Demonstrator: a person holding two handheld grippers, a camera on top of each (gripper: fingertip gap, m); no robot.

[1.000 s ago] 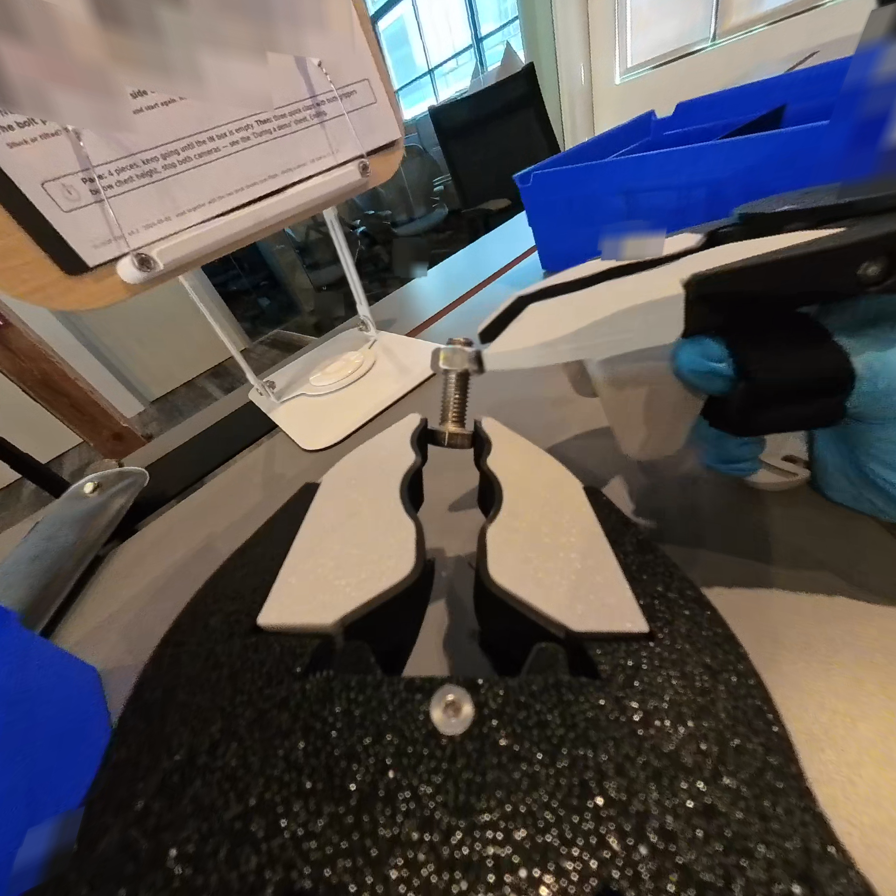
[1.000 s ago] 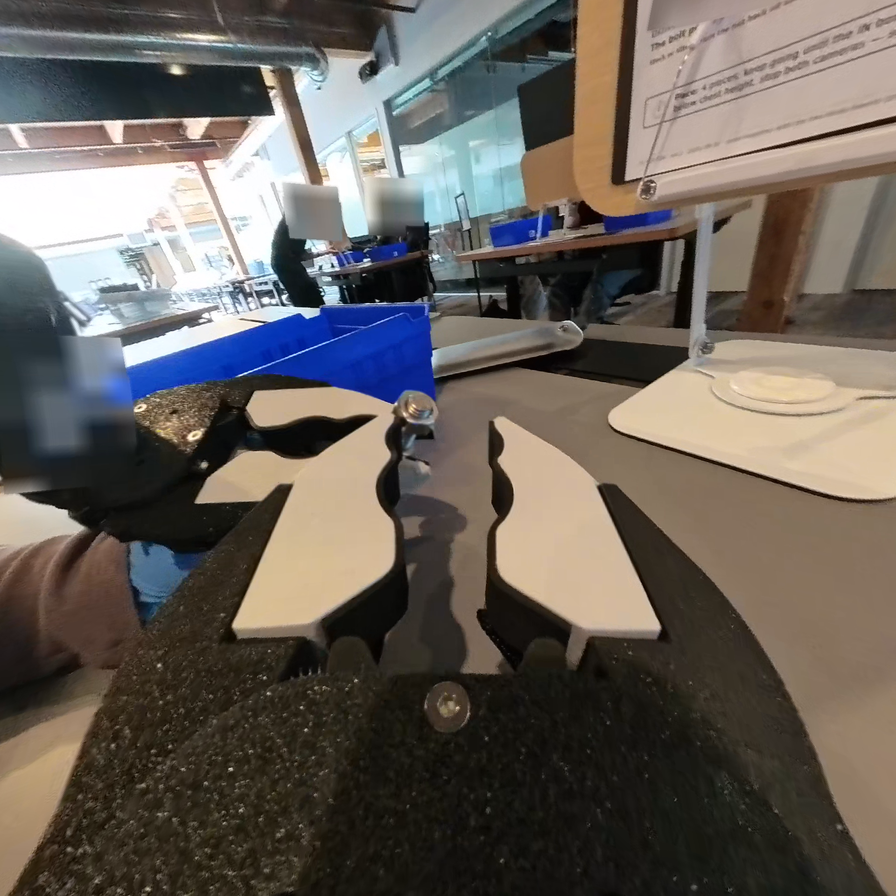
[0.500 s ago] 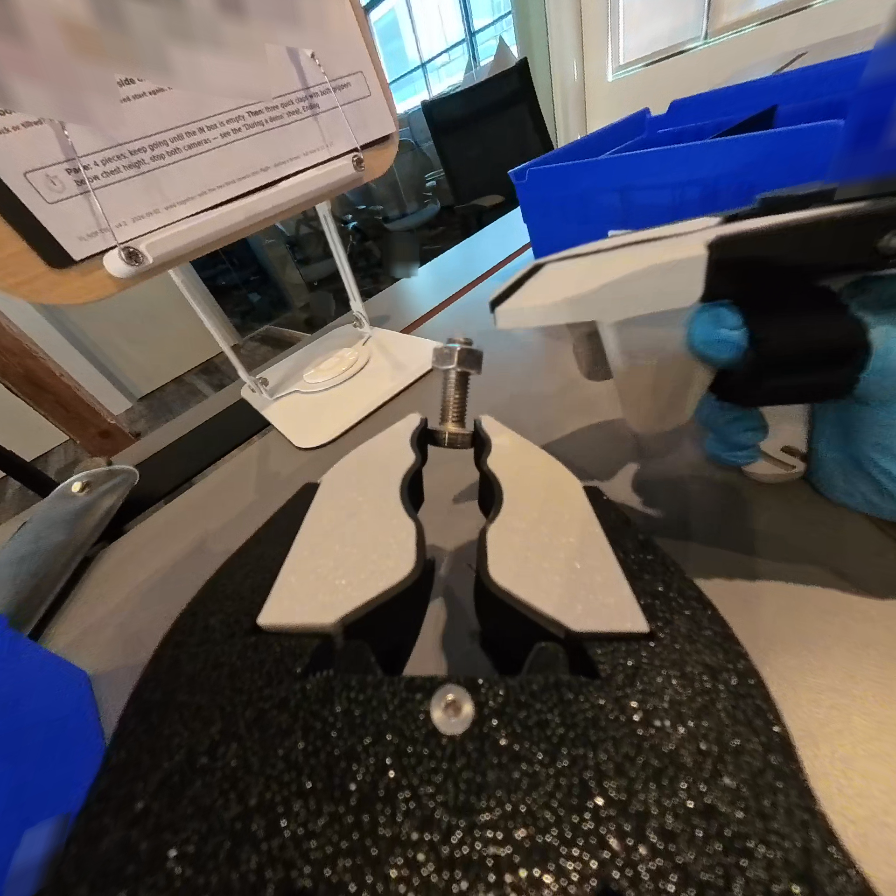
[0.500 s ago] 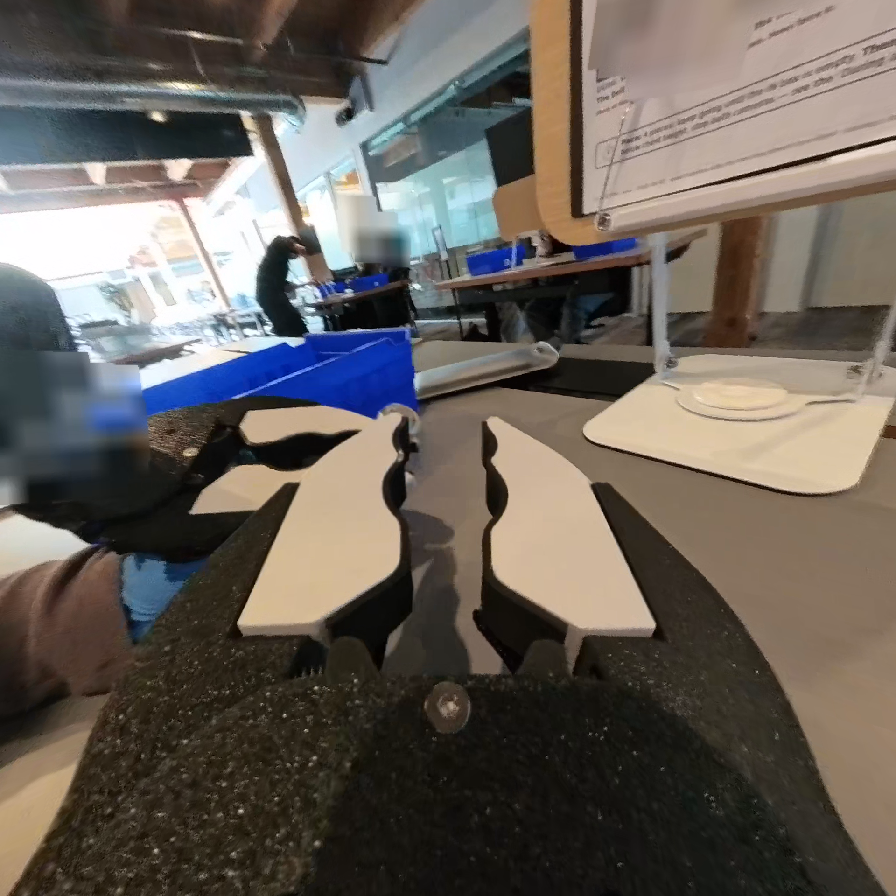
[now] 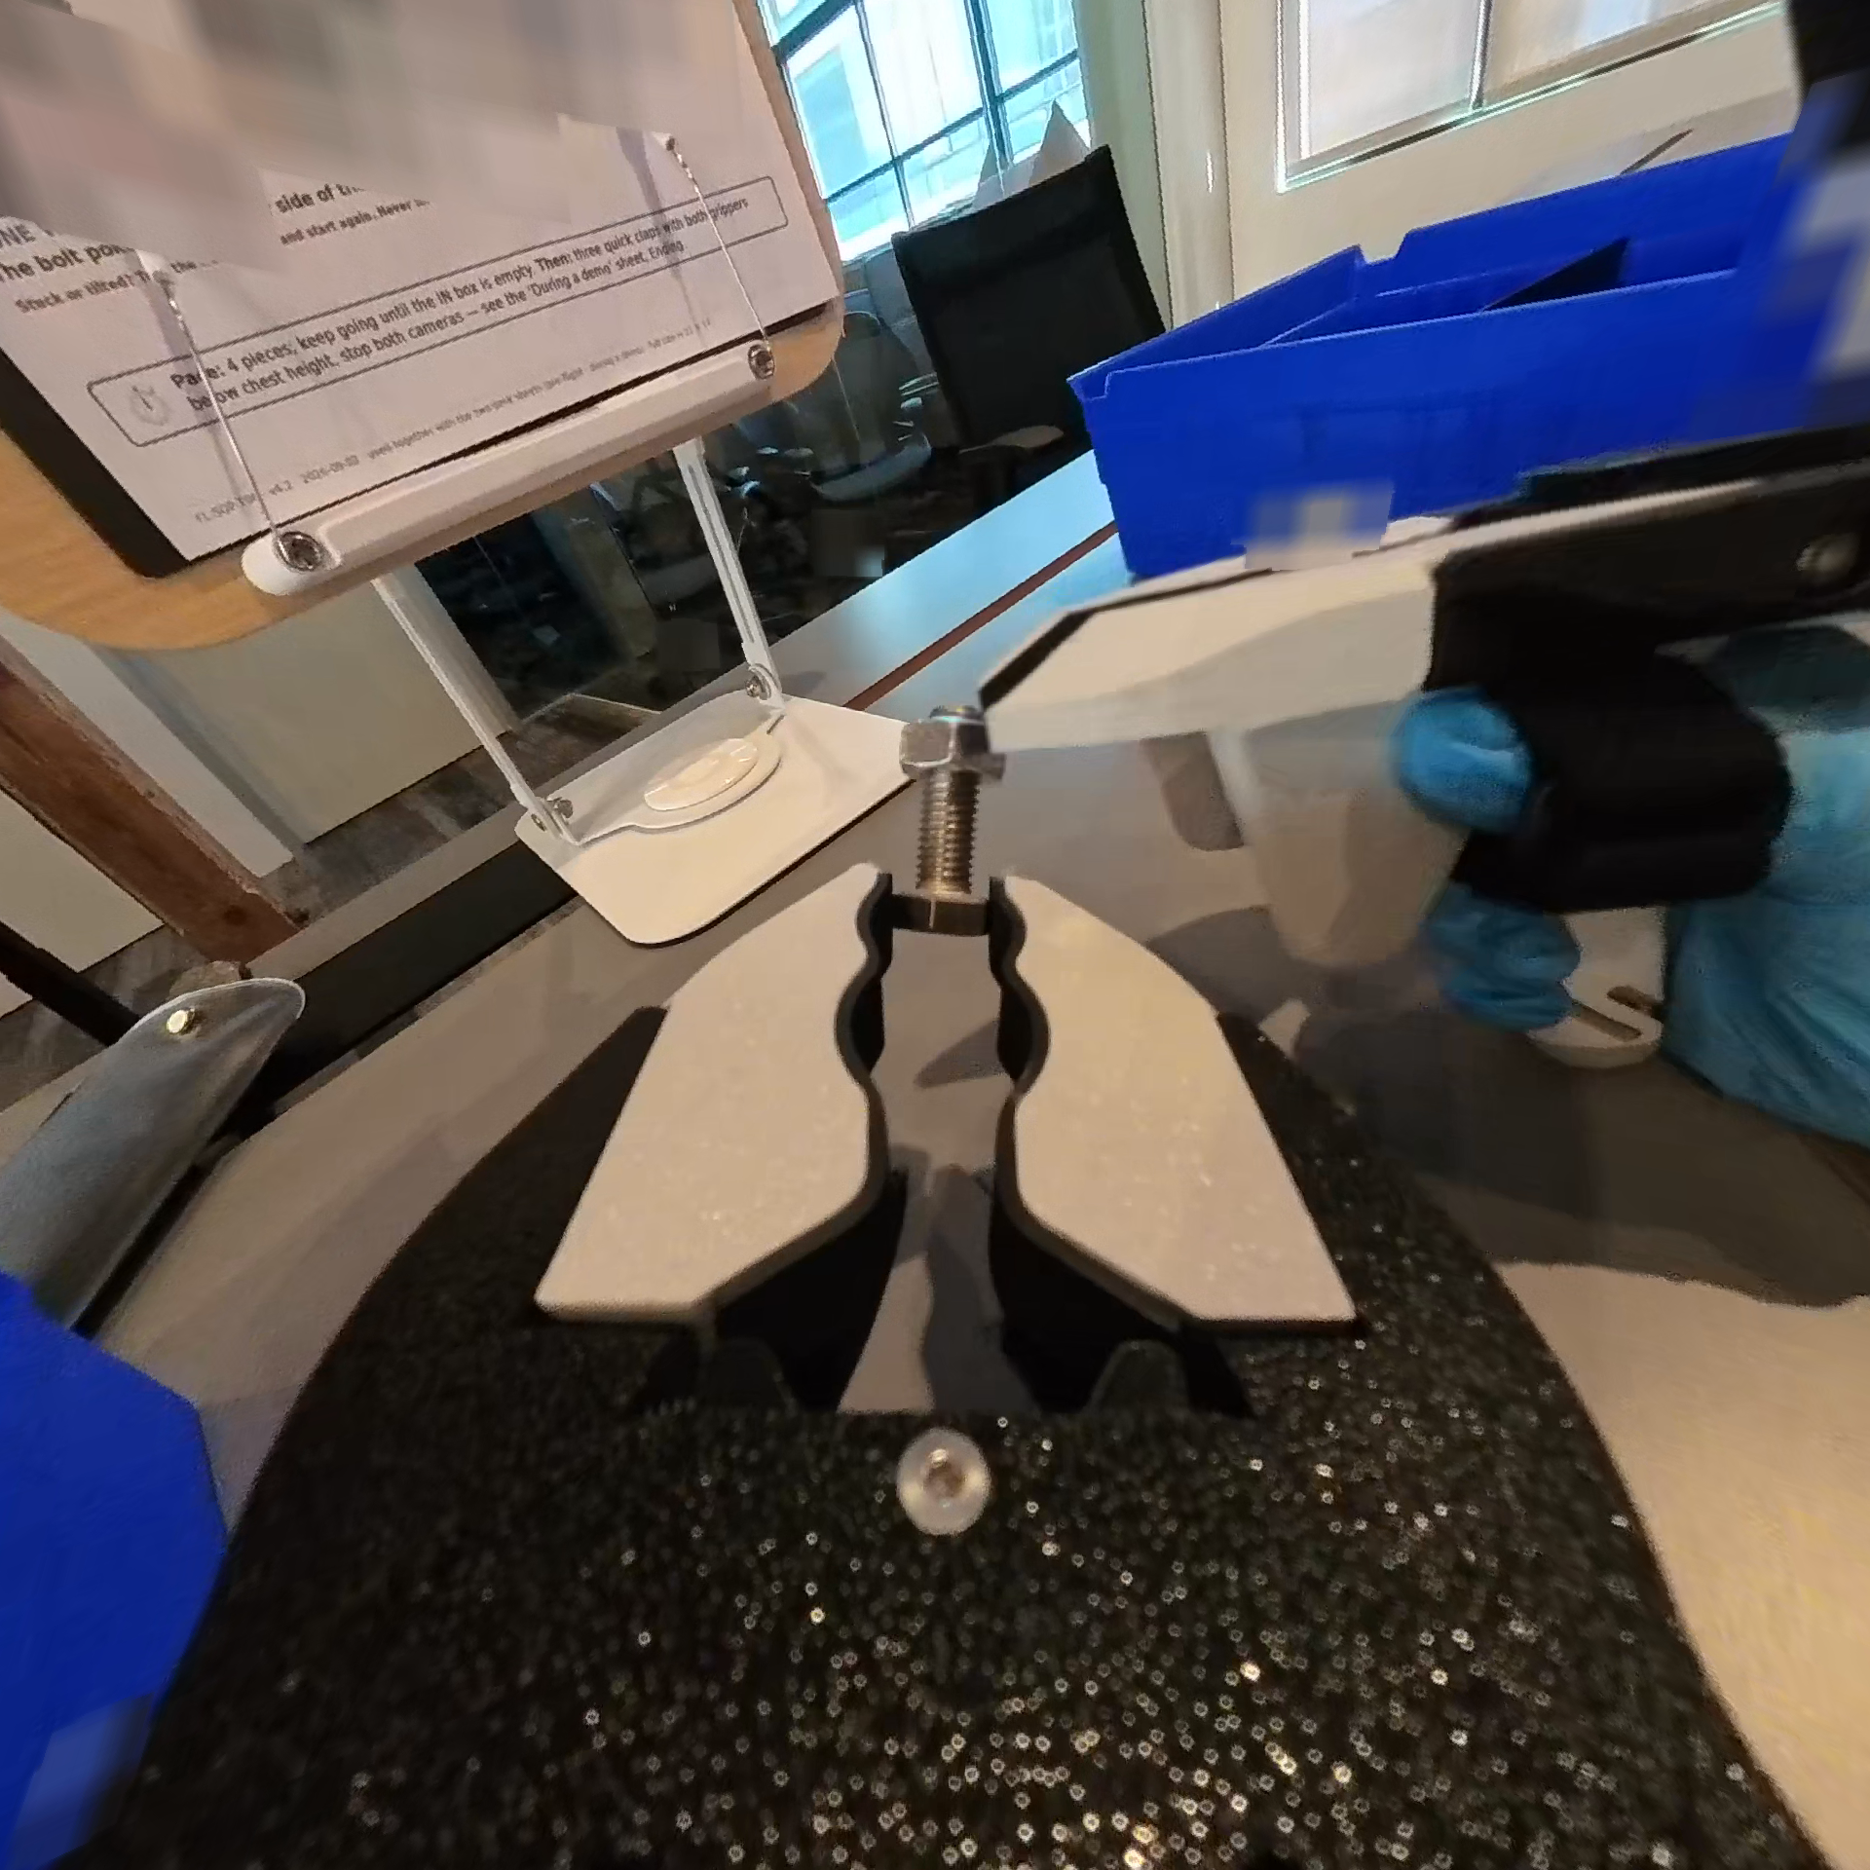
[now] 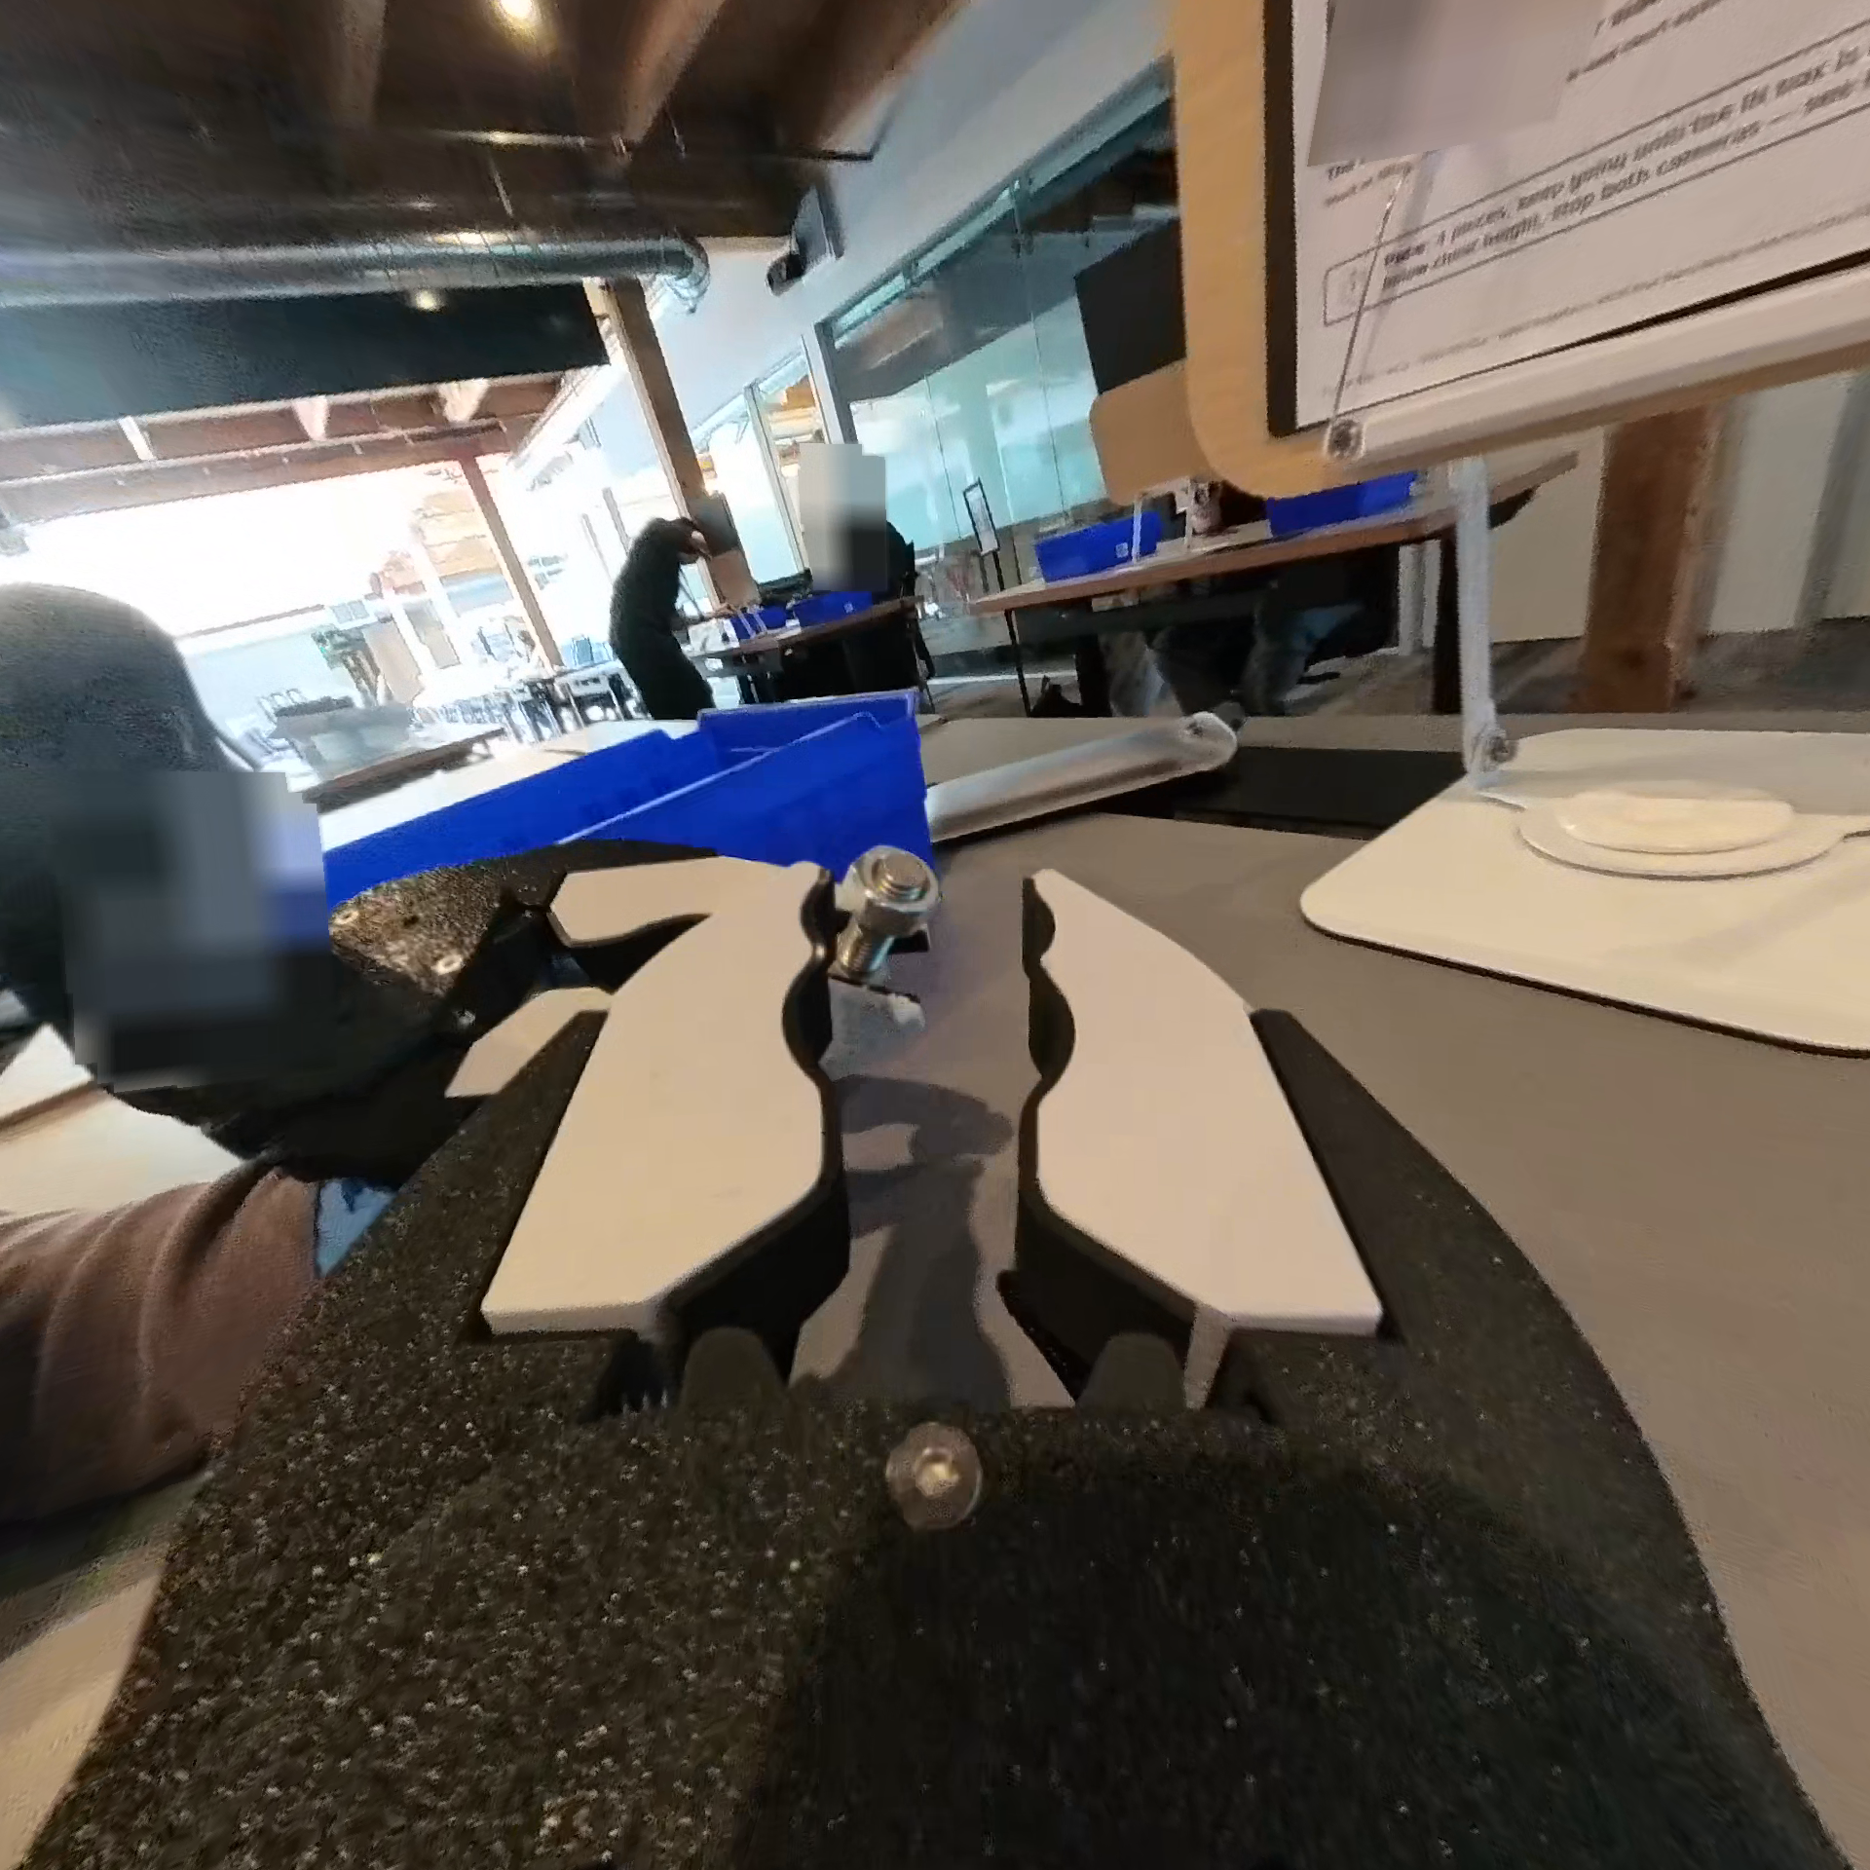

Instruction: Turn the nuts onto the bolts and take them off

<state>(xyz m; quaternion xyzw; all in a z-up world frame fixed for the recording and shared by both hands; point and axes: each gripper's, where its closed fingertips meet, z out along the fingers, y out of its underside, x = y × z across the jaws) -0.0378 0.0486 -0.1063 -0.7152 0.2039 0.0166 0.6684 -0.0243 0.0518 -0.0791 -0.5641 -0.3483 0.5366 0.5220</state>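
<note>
Far left at nine o'clock in the left wrist view, a flat grey metal bracket point(image 5: 152, 1103) lying on the grey counter point(image 5: 1670, 1518). At eleven o'clock, a printed white sheet on a wooden board held by a white wire stand point(image 5: 708, 820). Dead centre, left tongs point(image 5: 943, 916) pinching the hex head of an upright threaded silver steel bolt point(image 5: 946, 840), silver hex nut point(image 5: 946, 747) sitting at its top. At two o'clock, right tongs point(image 6: 926, 911) spread wide, one white tip touching the nut's side, nothing gripped. Behind, at one o'clock, a blue plastic bin point(image 5: 1417, 405). Bolt and nut likely rigid, dense for their size, smooth and apt to slip between flat pads; best taken across two opposite flats of the nut, squarely, with the bolt head kept clamped low so the threads stay free.
</note>
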